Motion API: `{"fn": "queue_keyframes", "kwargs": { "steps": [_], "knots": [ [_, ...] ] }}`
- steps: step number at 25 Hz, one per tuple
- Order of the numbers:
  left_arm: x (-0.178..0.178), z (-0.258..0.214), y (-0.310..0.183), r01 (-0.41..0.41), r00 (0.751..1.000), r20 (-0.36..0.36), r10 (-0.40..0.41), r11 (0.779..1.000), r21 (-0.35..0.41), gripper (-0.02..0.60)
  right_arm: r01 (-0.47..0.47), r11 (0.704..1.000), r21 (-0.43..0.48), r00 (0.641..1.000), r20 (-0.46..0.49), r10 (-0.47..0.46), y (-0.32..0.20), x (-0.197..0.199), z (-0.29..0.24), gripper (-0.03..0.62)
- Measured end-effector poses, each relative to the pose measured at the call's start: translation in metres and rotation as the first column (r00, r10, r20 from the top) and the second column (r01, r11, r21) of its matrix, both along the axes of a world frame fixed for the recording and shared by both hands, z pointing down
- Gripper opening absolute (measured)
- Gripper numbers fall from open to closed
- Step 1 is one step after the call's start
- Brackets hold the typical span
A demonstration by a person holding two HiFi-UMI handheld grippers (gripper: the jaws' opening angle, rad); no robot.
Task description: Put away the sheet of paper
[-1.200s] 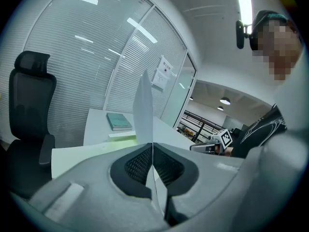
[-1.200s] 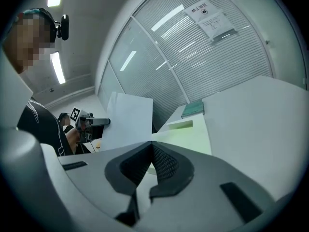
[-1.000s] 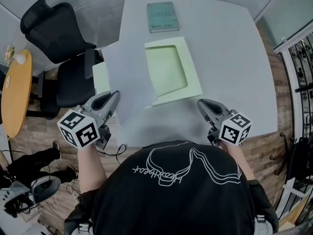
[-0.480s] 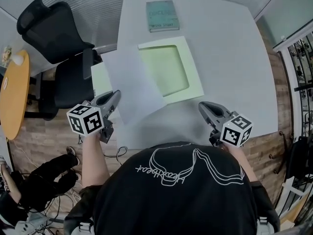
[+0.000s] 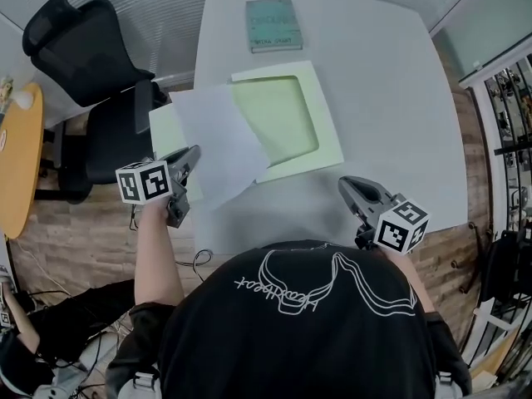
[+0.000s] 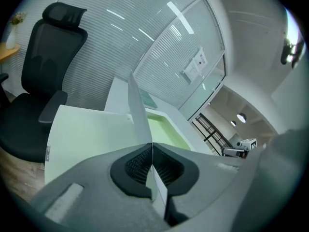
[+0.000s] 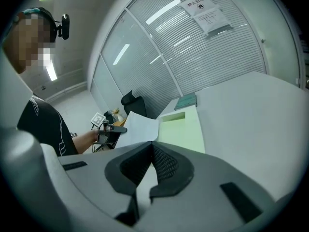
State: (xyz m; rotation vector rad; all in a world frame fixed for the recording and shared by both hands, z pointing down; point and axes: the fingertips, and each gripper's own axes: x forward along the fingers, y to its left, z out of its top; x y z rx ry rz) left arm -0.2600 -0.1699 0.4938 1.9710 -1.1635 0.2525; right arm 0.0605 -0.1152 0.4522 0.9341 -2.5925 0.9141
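The sheet of paper [image 5: 218, 144] had swung left, with the left gripper [image 5: 191, 155] clamped on its edge and the right gripper [image 5: 347, 186] closed, empty. Mid-carry, it seemed — next, laying it flat inside the green folder [image 5: 287, 119].

The sheet of paper [image 5: 218, 144] covers the left side of the green folder [image 5: 312, 115], so how its two pale parts join cannot be told. The person's shoulders [image 5: 316, 322] hide the near edge of the table [image 5: 391, 98]. The round wooden table [image 5: 17, 165] is cut off by the head view's left edge. Print on the book [image 5: 273, 25] and on the wall notice [image 7: 208, 11] is too small to read. The left gripper view shows the sheet only edge-on.
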Motion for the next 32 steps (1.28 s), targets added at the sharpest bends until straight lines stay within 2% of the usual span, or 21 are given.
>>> {"fn": "queue_keyframes", "kwargs": {
  "steps": [11, 24, 32],
  "knots": [
    [0.001, 0.039, -0.019, -0.047, 0.999, -0.012, 0.046, 0.994, -0.1, 0.011, -0.017, 1.0, -0.024, 1.0, -0.008, 0.017, 0.002, 0.002, 0.008, 0.009],
    [0.009, 0.061, -0.033, 0.028, 1.0, -0.004, -0.029, 0.993, -0.115, 0.011, -0.017, 0.999, -0.048, 1.0, -0.017, 0.016, -0.002, 0.004, 0.021, 0.01],
    [0.035, 0.056, -0.053, 0.058, 0.996, -0.06, -0.065, 0.992, -0.111, 0.011, 0.003, 0.998, -0.069, 1.0, 0.002, -0.003, -0.003, -0.001, 0.028, 0.009]
  ]
}}
